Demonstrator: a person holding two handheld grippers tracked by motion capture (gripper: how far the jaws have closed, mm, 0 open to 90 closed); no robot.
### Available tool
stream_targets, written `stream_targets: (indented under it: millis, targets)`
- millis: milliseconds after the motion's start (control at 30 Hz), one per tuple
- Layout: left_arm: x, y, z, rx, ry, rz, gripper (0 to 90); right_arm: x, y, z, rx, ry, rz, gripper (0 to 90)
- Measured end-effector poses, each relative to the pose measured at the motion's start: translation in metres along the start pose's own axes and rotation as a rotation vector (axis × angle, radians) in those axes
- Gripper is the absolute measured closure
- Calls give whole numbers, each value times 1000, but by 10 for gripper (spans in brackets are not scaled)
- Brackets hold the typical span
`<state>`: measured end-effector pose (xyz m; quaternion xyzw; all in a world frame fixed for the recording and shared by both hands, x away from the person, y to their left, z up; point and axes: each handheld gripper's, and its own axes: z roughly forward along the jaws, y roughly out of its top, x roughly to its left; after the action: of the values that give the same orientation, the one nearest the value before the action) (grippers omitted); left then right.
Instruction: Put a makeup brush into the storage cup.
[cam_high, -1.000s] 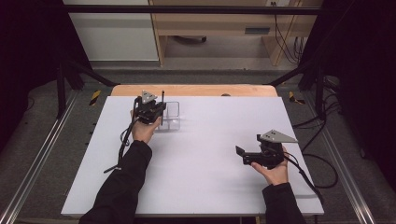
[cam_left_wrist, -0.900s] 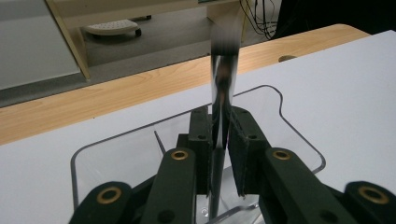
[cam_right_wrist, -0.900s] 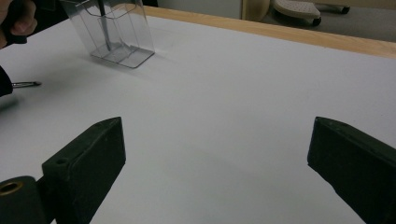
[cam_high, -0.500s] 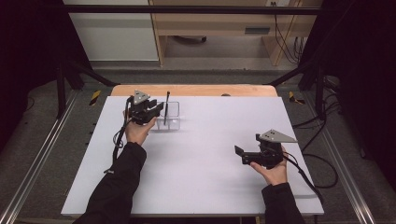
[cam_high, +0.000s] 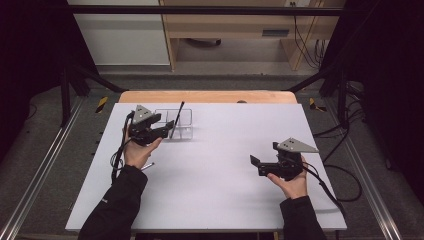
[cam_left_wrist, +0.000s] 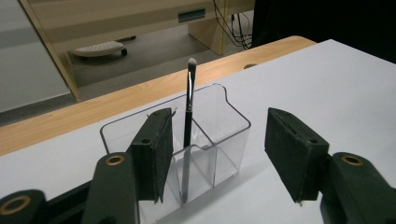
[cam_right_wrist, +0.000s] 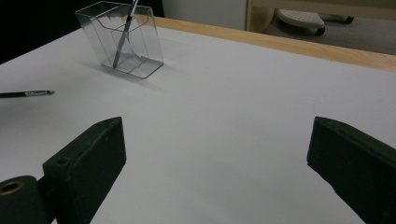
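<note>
The makeup brush (cam_left_wrist: 189, 105) stands in the clear organizer (cam_left_wrist: 224, 121), handle down in one of its compartments and bristle tip up, leaning against the divider wall; in the high view brush (cam_high: 176, 119) and organizer (cam_high: 186, 118) sit in the upper left of the frame, near the far edge of the white worktop (cam_high: 215, 165). Just in front of them, my left gripper (cam_high: 162, 131) has been opening its fingers (cam_left_wrist: 152, 156); they now stand about half apart with nothing between them (the brush rises behind the left one, untouched). A second slim brush (cam_right_wrist: 28, 93) lies flat on the worktop, at the left edge of the right gripper view, well apart from the organizer. My right gripper (cam_high: 256, 165) hovers over the bare worktop at lower right of the high view, its fingers (cam_right_wrist: 88, 154) spread wide and empty, pointing toward the organizer (cam_right_wrist: 123, 39).
</note>
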<state>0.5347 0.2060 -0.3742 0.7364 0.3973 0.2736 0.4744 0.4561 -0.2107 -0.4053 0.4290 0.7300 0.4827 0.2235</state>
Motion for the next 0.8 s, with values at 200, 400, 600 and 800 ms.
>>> stream_targets:
  millis: [200, 400, 600, 800]
  targets:
    - [-5, -7, -17, 9, -31, 13, 321, 1, 0, 0, -1, 1, 1, 50]
    - [-9, -16, -34, 3, -50, 18, 249, 1, 0, 0, 0, 1, 1, 49]
    - [-10, -26, -46, 32, -67, 36, 177, 2, 0, -1, 1, 2, 5, 50]
    - [-7, -39, -55, 59, -53, 47, 144, 2, 1, -1, 3, -1, 8, 50]
